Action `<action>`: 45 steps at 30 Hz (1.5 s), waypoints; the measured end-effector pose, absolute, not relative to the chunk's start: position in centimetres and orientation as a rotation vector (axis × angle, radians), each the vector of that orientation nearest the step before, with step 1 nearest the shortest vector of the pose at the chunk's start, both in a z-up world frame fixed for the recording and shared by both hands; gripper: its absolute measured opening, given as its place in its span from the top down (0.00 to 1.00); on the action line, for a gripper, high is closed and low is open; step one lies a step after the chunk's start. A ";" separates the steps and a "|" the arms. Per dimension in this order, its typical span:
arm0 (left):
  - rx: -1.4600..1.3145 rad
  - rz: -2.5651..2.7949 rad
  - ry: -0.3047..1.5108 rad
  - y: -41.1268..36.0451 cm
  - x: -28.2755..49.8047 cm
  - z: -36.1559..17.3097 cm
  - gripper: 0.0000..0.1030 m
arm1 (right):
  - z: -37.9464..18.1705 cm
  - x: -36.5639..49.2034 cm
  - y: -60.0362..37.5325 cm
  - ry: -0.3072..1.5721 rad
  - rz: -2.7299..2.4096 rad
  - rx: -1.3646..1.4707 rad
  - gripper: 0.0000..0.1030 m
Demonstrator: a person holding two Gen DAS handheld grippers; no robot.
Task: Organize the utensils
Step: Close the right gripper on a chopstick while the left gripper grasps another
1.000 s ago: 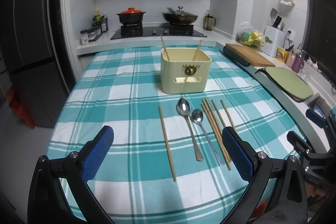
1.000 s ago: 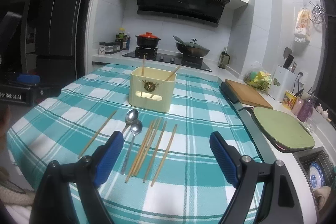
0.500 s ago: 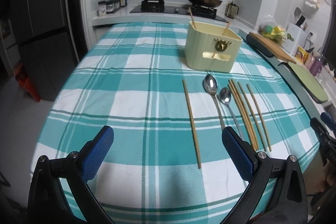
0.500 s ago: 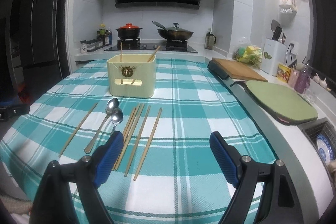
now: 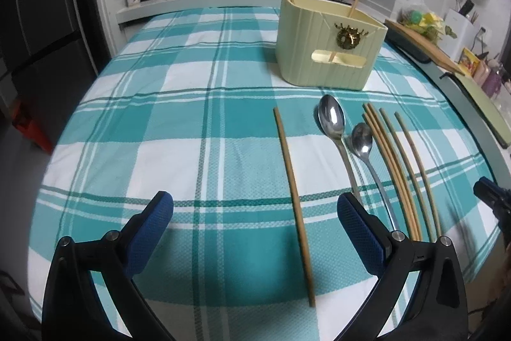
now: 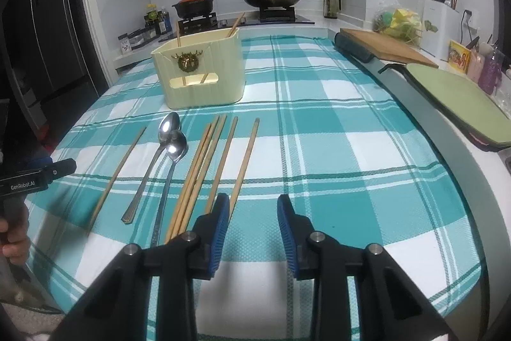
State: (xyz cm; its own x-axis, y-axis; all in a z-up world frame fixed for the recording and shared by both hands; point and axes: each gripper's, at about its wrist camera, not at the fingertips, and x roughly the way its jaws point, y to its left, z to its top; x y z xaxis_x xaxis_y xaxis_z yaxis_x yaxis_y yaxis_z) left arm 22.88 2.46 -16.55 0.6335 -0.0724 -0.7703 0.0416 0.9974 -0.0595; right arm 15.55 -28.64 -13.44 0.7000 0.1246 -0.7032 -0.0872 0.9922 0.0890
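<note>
On the checked table (image 5: pixel 134 130), the utensils lie side by side, long axes running near to far toward the cream holder (image 5: pixel 329 43). A lone chopstick (image 5: pixel 293 200) lies left, two spoons (image 5: pixel 345 143) next with bowls at the far end, then four chopsticks (image 5: pixel 399 168) on the right. The left tool (image 5: pixel 255 229) hovers wide over the lone chopstick. The right tool (image 6: pixel 253 213), its jaws just narrowed, holds nothing above the rightmost chopstick (image 6: pixel 246 162).
</note>
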 end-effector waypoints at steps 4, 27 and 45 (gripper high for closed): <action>-0.006 -0.062 0.894 1.8 25.0 -17.2 0.01 | -14.3 19.1 -28.8 0.842 0.153 0.095 0.73; 0.059 -0.141 1.040 0.0 30.7 -21.6 0.18 | -19.1 27.1 -24.8 1.053 0.221 -0.090 0.76; 0.106 -0.205 1.129 -1.2 36.8 -20.9 0.74 | -19.2 34.8 -24.4 1.098 0.235 -0.098 0.89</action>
